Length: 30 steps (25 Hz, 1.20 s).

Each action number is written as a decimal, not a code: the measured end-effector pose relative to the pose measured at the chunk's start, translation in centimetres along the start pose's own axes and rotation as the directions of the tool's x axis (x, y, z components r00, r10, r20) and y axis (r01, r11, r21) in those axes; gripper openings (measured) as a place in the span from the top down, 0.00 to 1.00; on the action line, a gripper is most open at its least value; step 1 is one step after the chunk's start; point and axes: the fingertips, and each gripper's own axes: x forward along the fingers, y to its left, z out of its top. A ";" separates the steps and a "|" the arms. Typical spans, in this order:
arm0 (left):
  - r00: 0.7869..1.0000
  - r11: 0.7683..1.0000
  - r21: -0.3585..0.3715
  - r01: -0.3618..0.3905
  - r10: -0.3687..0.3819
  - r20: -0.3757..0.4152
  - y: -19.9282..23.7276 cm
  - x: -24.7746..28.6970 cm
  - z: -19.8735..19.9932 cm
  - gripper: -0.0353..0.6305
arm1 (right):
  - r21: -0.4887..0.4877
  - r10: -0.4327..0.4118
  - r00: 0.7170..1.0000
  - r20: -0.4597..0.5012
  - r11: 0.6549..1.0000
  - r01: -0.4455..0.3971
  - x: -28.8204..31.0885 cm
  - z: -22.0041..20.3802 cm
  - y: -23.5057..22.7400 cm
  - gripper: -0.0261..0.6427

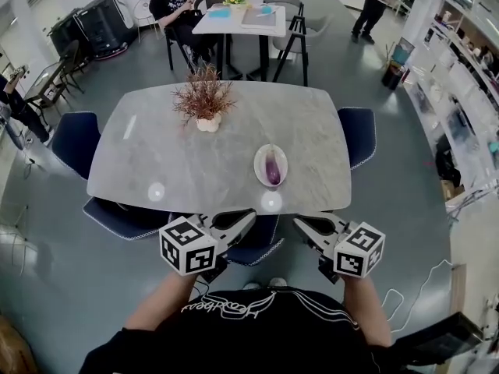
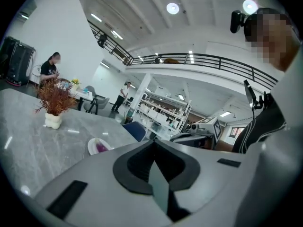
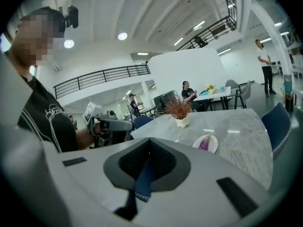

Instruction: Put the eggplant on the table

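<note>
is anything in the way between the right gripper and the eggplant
Nothing visible. The eggplant lies on the white plate near the front edge of the table, whose bare top is all that shows between it and the right gripper. The potted plant stands farther back and left, off that line.

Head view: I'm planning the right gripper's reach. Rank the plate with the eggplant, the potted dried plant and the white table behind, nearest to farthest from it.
1. The plate holding the eggplant, on the near right part of the grey table, just ahead of the right gripper.
2. The potted dried plant, far middle of that table, further left.
3. The white table, across the floor beyond.
</note>
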 end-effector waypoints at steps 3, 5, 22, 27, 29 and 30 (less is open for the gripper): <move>1.000 1.000 0.021 -0.005 0.004 0.028 -1.9 -1.2 0.1 0.94 | -0.029 0.003 1.000 -0.011 1.000 -0.004 -0.9 -0.9 1.6 0.95; 0.999 0.999 0.021 -0.031 0.030 0.042 -2.7 -1.5 -0.1 0.94 | -0.009 0.010 1.000 0.007 1.000 -0.010 -1.8 -1.2 2.3 0.95; 1.000 1.000 0.028 -0.008 0.007 0.031 -17.9 -2.8 -5.6 0.93 | 0.020 0.028 0.995 0.099 0.999 -0.030 -13.3 -5.9 11.3 0.95; 0.999 0.999 0.051 -0.009 0.006 0.050 -21.8 -3.8 -6.7 0.94 | -0.009 0.022 0.994 0.108 1.000 -0.021 -16.4 -6.7 14.0 0.95; 0.998 0.998 0.065 -0.010 0.006 0.055 -23.1 -4.1 -7.0 0.94 | -0.008 0.024 0.992 0.120 1.000 -0.024 -17.4 -6.9 14.7 0.95; 0.999 0.997 0.072 -0.011 0.007 0.054 -23.6 -4.2 -7.3 0.94 | -0.006 0.027 0.992 0.127 1.000 -0.026 -17.9 -7.1 15.0 0.95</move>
